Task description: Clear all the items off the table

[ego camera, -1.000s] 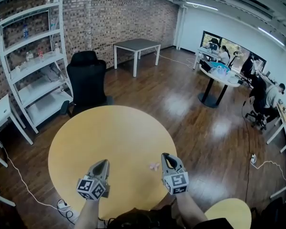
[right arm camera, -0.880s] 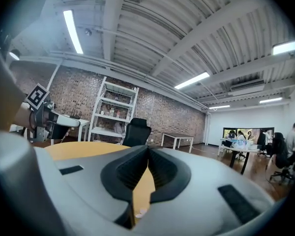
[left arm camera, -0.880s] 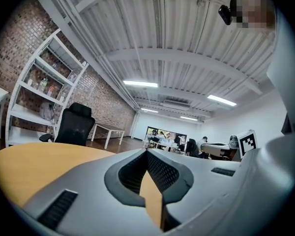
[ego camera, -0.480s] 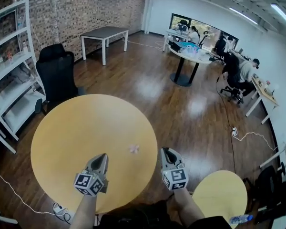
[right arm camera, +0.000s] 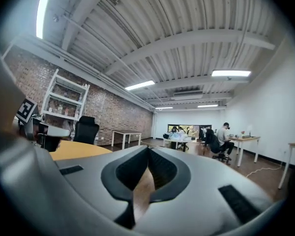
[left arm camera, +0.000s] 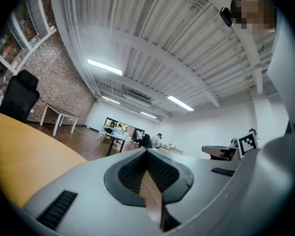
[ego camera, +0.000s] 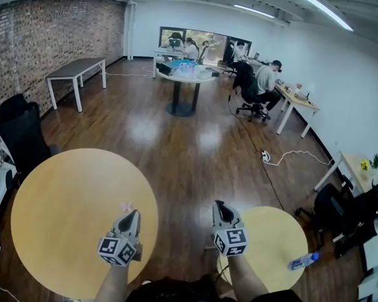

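A small pink item (ego camera: 125,206) lies near the right edge of the big round yellow table (ego camera: 63,231). My left gripper (ego camera: 134,214) hangs over that edge, its tip just short of the pink item, jaws shut and empty. My right gripper (ego camera: 218,205) is shut too, with nothing in it, above the wooden floor between the big table and a small round yellow table (ego camera: 274,238). In the left gripper view the jaws (left arm camera: 147,151) meet at the tip, with the yellow table (left arm camera: 19,156) to the left. The right gripper view shows its closed jaws (right arm camera: 148,149). Neither gripper view shows the pink item.
A plastic water bottle (ego camera: 302,261) lies by the small table's right edge. A black chair (ego camera: 19,131) stands behind the big table. Further off are a grey table (ego camera: 75,69), a dark round table (ego camera: 184,74), seated people (ego camera: 264,80) and a floor cable (ego camera: 290,158).
The head view has swung to the right, so the big table slid left. Both grippers moved right: the pink item, once beside the right gripper, now sits by the left one.
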